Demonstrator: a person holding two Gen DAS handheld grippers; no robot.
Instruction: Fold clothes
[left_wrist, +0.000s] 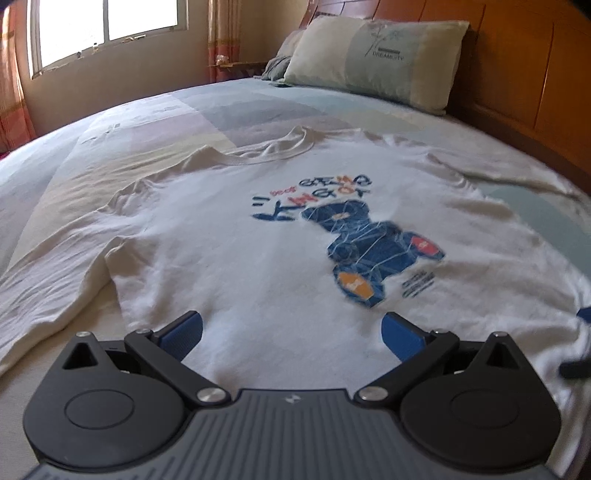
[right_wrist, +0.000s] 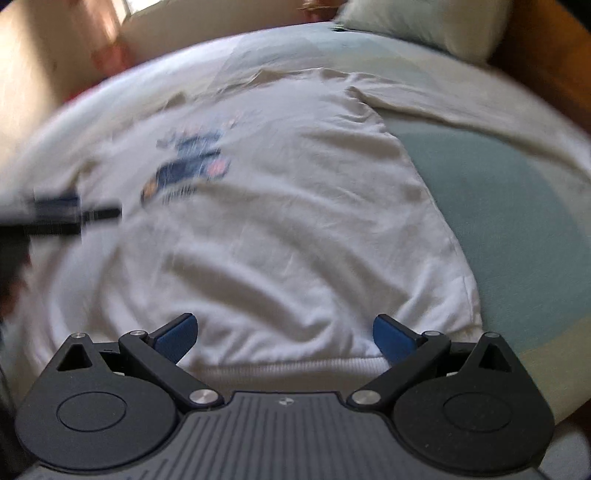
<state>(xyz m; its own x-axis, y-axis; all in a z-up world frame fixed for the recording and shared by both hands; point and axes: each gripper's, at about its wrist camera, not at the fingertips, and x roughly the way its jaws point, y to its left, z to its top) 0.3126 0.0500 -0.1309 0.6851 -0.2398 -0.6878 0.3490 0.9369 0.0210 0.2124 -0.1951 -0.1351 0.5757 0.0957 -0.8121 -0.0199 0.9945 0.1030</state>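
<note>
A white long-sleeved shirt (left_wrist: 229, 236) with a blue bear print (left_wrist: 373, 243) lies spread face up on the bed, collar toward the pillows, sleeves out to both sides. My left gripper (left_wrist: 291, 332) hovers open over its lower part, nothing between the blue pads. In the blurred right wrist view the same shirt (right_wrist: 295, 206) fills the middle, its ribbed hem (right_wrist: 288, 367) just in front of my open right gripper (right_wrist: 284, 334). The left gripper (right_wrist: 59, 214) shows there as a dark blur at the left edge. The right gripper's tip (left_wrist: 580, 354) peeks in at the far right of the left wrist view.
The bed (left_wrist: 155, 110) has a pale patchwork sheet. A pillow (left_wrist: 376, 55) leans on the wooden headboard (left_wrist: 524, 74) at the back right. A window (left_wrist: 99, 29) and curtains stand behind at the left. Bare green sheet (right_wrist: 509, 206) lies right of the shirt.
</note>
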